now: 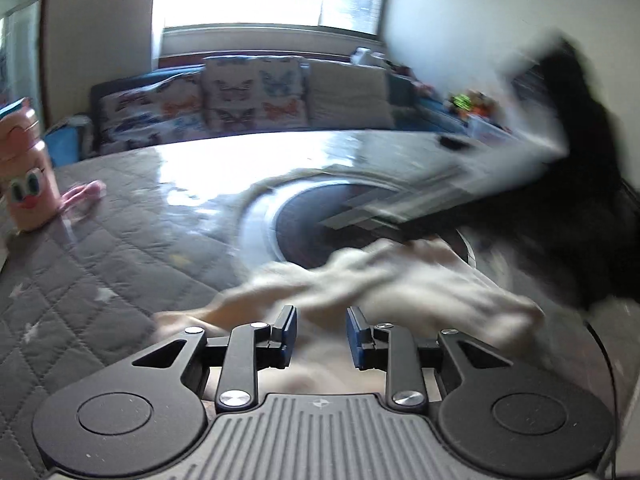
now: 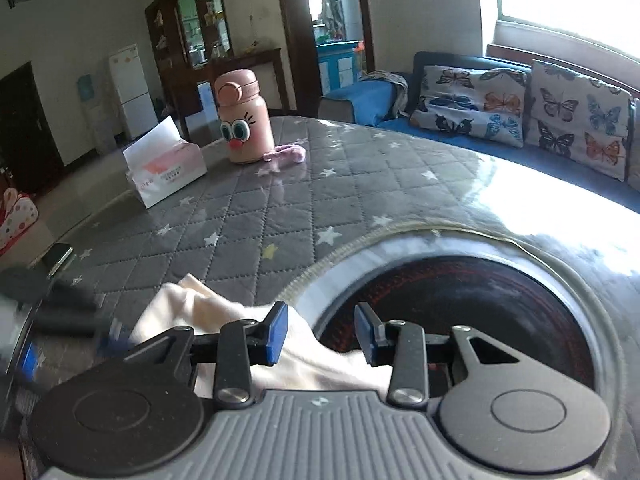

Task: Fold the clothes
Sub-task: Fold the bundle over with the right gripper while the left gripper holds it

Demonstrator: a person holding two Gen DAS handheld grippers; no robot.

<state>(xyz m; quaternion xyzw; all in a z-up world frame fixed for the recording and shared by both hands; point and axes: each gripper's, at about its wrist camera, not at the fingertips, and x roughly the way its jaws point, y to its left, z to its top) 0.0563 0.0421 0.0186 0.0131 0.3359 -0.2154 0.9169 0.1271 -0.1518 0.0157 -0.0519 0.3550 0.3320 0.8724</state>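
A cream garment (image 1: 384, 280) lies bunched on the quilted grey table cover, blurred in the left wrist view. My left gripper (image 1: 322, 334) is open just above it, blue pads apart with cloth showing between and under them. In the right wrist view the same cream garment (image 2: 208, 312) lies under and left of my right gripper (image 2: 321, 330), which is open and holds nothing. The other gripper shows as a blurred grey and black shape (image 1: 500, 168) at the right of the left wrist view and a blur (image 2: 44, 312) at the left edge of the right wrist view.
A round dark inset with a pale rim (image 2: 460, 308) sits in the table. A pink cartoon bottle (image 2: 244, 120), a pink strap (image 2: 286, 155), a tissue pack (image 2: 164, 172) and a phone (image 2: 60, 258) lie on the cover. A sofa with butterfly cushions (image 2: 520, 108) stands behind.
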